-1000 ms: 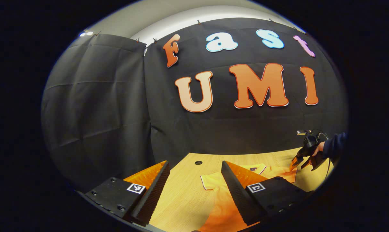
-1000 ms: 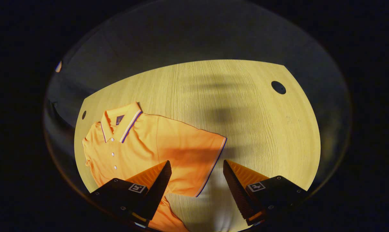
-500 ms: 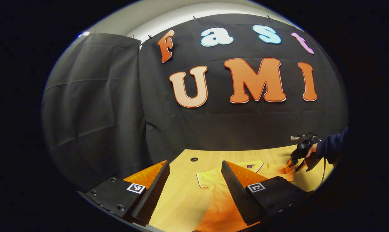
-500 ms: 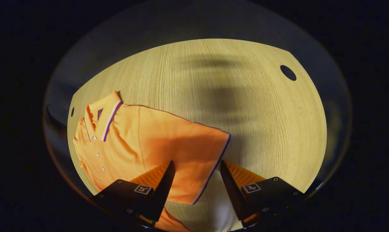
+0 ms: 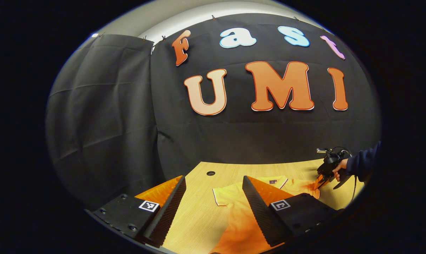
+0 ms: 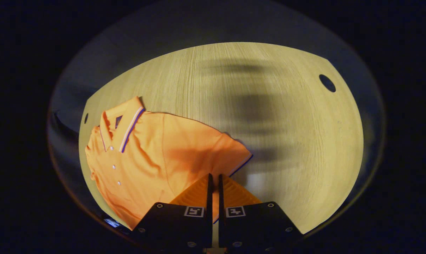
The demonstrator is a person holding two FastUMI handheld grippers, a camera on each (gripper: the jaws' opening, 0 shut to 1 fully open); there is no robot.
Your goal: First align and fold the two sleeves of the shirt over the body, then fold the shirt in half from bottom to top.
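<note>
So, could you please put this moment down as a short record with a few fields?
surface: wooden table with round holes in it
garment: orange polo shirt lying flat, buttons up, collar toward the far-left of the right gripper view
right gripper: fingers closed on the trimmed edge of the sleeve
left gripper: fingers wide apart, holding nothing, above the table near the other sleeve
person: hand and dark cuff at the right gripper's handle in the left gripper view
fold state: neither sleeve folded over the body yet
</note>
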